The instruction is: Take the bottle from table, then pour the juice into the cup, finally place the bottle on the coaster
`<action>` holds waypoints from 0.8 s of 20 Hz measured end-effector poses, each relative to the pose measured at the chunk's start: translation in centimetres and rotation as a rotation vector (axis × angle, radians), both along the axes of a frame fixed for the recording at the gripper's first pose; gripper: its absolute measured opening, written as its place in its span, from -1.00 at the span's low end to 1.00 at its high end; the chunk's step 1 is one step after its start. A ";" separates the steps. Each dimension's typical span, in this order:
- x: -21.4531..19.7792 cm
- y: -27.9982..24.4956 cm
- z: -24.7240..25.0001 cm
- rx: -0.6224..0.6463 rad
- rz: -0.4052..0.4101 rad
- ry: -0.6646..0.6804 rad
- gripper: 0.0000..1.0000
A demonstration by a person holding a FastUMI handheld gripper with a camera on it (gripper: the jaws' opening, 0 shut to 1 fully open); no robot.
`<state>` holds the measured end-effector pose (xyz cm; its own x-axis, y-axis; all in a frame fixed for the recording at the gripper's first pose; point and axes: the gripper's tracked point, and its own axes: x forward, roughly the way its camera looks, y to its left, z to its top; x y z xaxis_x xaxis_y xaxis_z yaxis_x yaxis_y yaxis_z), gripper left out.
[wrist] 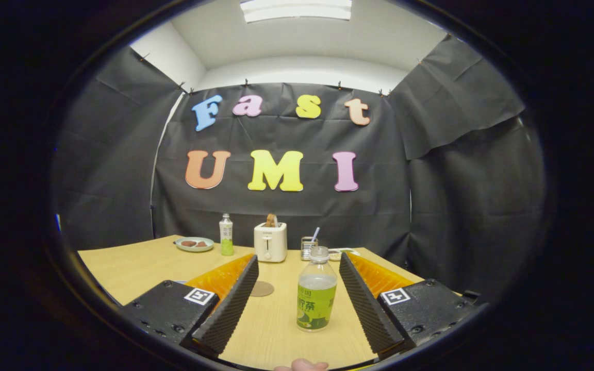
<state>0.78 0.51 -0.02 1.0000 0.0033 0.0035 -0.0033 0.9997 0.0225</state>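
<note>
A clear bottle [316,293] with a green label and greenish juice stands upright on the wooden table [132,265]. It has no cap and sits between my two fingers, closer to the right one, touching neither. My gripper [298,259] is open, its fingers spread wide on either side of the bottle. A round brown coaster [263,288] lies flat on the table beside the left finger, which hides part of it. I cannot make out a cup for certain.
Beyond the fingers stand a white toaster [270,241] with toast in it, a second small bottle [226,235], a plate [194,243] with food, a metal holder [307,248] with a straw and a small dish [341,252]. A person's fingertip [302,365] shows nearest me.
</note>
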 end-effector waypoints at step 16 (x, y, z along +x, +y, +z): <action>0.4 0.1 -0.8 -0.009 0.029 0.016 1.00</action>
<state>1.22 0.59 -0.78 0.9994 0.0321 -0.0132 -0.0319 0.9994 0.0141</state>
